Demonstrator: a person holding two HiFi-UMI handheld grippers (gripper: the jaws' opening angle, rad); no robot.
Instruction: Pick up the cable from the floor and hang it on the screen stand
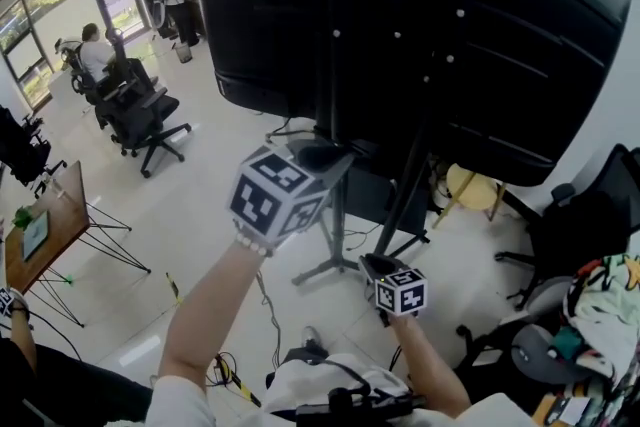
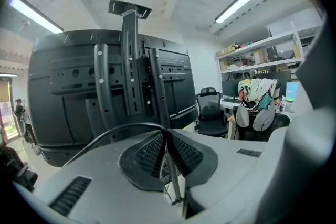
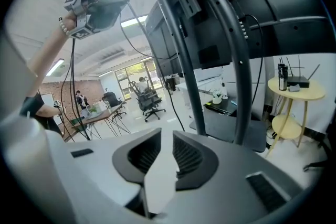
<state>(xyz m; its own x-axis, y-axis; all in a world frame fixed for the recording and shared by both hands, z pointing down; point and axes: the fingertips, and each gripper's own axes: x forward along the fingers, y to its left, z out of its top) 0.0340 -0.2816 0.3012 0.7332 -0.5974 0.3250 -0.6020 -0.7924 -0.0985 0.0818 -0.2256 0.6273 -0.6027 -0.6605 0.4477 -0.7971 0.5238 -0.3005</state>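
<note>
Pinching cable (image 2: 108,133), left gripper (image 2: 167,135), apparently near screen stand (image 2: 130,71)

Left gripper (image 1: 322,155) high, fingers (image 2: 151,155) together; right gripper (image 1: 375,267) low, fingers (image 3: 140,157) slightly apart

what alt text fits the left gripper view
The left gripper is shut on a black cable, which arcs away to the left. Behind it rises the back of a big black screen on its stand, with an office chair at right.
</note>
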